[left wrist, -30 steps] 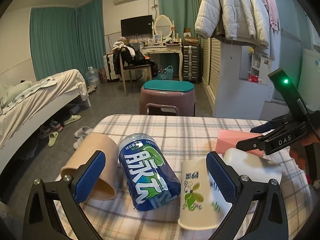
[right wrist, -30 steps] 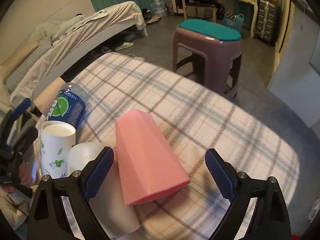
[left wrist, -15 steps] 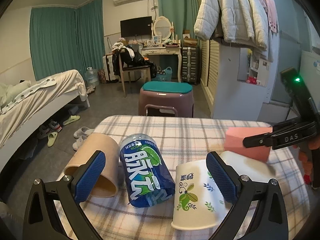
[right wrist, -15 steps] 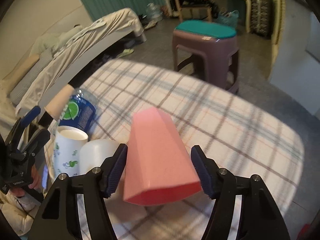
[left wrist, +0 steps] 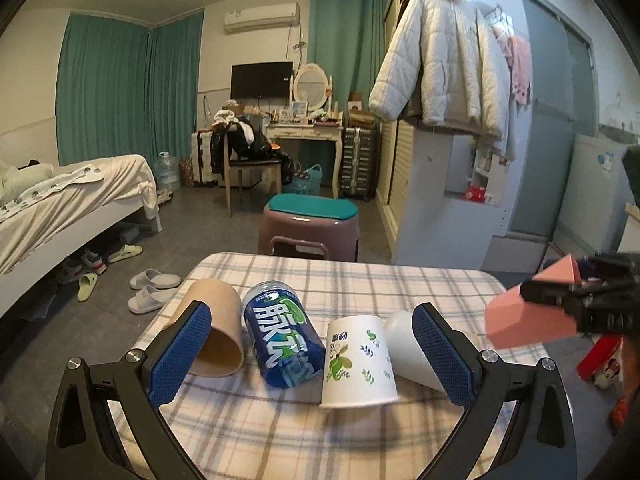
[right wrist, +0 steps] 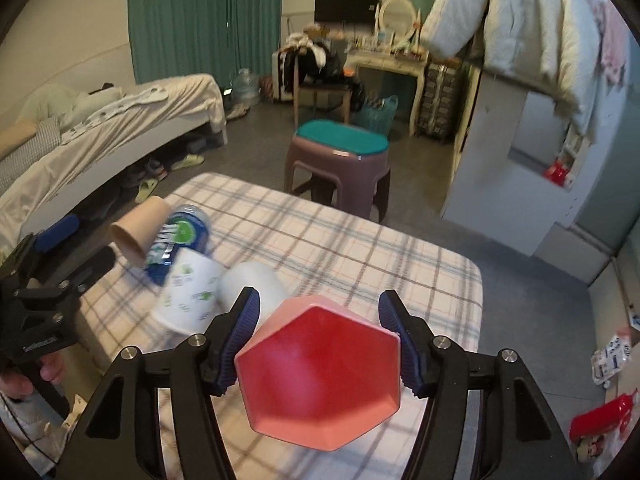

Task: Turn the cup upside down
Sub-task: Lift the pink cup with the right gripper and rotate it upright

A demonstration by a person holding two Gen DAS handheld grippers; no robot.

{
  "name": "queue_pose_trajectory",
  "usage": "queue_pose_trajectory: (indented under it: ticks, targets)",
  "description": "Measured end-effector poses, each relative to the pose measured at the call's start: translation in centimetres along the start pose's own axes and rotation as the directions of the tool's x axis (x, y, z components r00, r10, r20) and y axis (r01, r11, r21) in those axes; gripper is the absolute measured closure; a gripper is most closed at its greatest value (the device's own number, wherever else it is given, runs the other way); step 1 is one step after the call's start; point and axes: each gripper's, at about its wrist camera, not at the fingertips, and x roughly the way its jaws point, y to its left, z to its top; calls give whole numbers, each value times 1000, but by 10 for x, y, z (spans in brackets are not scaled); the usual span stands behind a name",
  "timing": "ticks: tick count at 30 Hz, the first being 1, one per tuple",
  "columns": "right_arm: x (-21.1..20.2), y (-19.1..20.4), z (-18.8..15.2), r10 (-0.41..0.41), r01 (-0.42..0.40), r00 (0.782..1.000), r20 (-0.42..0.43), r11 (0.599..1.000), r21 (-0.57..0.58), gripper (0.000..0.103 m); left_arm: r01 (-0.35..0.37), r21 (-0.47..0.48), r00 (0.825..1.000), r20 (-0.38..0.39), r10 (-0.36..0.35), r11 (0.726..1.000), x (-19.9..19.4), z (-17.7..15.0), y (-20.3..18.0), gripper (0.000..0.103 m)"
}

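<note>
- My left tongs [left wrist: 310, 354] are wide apart and hold nothing, above the checked worktop [left wrist: 360, 280].
- Beige cup [left wrist: 214, 330], blue can [left wrist: 282, 336], paper cup [left wrist: 358, 360] and white cup [left wrist: 404, 344] lie there.
- My right tongs [right wrist: 322, 346] hold the pink cup [right wrist: 324, 376] above the worktop, its mouth facing the camera.

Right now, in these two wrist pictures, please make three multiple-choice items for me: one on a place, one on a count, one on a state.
1. Where is the pink faceted plastic cup?
A. Lying on the cloth
B. Between the right gripper's fingers
C. On the stool

2. How many containers lie on the plaid tablecloth?
A. Two
B. Four
C. Six

3. How is the left gripper?
A. Open, holding nothing
B. Shut on the can
C. Shut on a cup

Answers: 1 B, the right gripper clamps it, lifted, mouth toward the camera. 2 B, beige cup, blue soda can, leaf-printed paper cup, white cup. 3 A, its pads stand wide apart.
</note>
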Motion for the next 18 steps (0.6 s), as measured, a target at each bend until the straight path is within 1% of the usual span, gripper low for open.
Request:
queue_pose_trajectory:
  ticks: [3, 6, 9, 12, 13, 16, 18]
  targets:
    - [-6, 30, -11, 21, -21, 1000, 6, 1000, 16, 41, 9, -15, 1000, 5, -9, 1000, -10, -3, 12, 0]
    - [7, 58, -20, -1, 1, 1000, -18, 1000, 3, 41, 4, -22, 1000, 15, -3, 1000, -19, -10, 28, 0]
    - [19, 75, -28, -8, 9, 1000, -28, 1000, 30, 41, 0, -23, 1000, 13, 1, 1000, -23, -17, 44, 0]
    - [28, 87, -39, -69, 69, 998, -13, 997, 39, 41, -10, -22, 1000, 1, 10, 1000, -22, -25, 57, 0]
    - [30, 92, -46, -101, 101, 995, -6, 994, 41, 41, -10, -24, 1000, -5, 9, 1000, -21, -27, 60, 0]
    - [32, 102, -64, -158, 158, 987, 2, 987, 40, 41, -5, -29, 1000, -24, 4, 1000, -19, -33, 69, 0]
    - [31, 109, -75, -176, 176, 984, 4, 984, 40, 41, -7, -21, 1000, -29, 6, 1000, -19, -36, 72, 0]
